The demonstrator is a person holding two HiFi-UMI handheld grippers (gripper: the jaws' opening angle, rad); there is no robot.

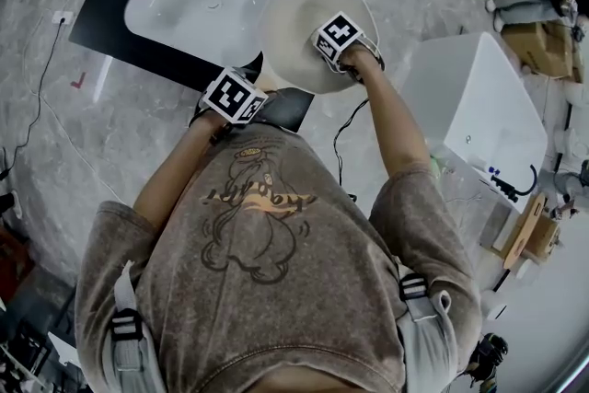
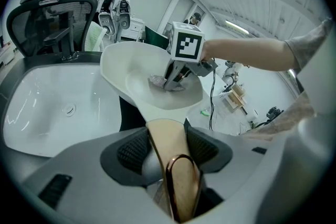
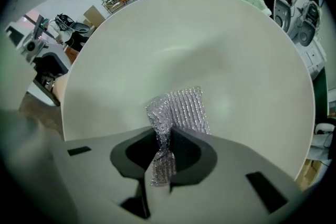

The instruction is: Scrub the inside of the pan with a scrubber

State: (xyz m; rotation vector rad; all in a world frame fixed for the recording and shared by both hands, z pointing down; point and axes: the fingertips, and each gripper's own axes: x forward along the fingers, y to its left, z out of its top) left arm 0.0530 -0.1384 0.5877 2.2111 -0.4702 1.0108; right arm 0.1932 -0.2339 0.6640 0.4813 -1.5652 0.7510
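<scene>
Pan is held in the air by its wooden handle, tilted, over the right end of the white sink and the front corner of the black bench. The left hand-held gripper is closed tightly on that handle, with a ribbed pad pressed against each side of it.

The right hand-held gripper reaches into the bowl of the pan and pinches a silver mesh scrubber between its nearly closed jaws. The free end of the scrubber fans out flat against the pan's inner floor, slightly below centre in the right gripper view. Bare cream surface lies all around the scrubber, with more of it toward the far wall than toward the near rim. The pan's rim curves round unbroken on every side.

In the left gripper view, the pan's far rim overlaps the sink's right edge. The sink basin beside it lies open. A black office chair stands behind the sink. To the person's right, well apart from the pan, a white box stands on the grey floor. The person's right forearm crosses the gap between the box and the pan.
</scene>
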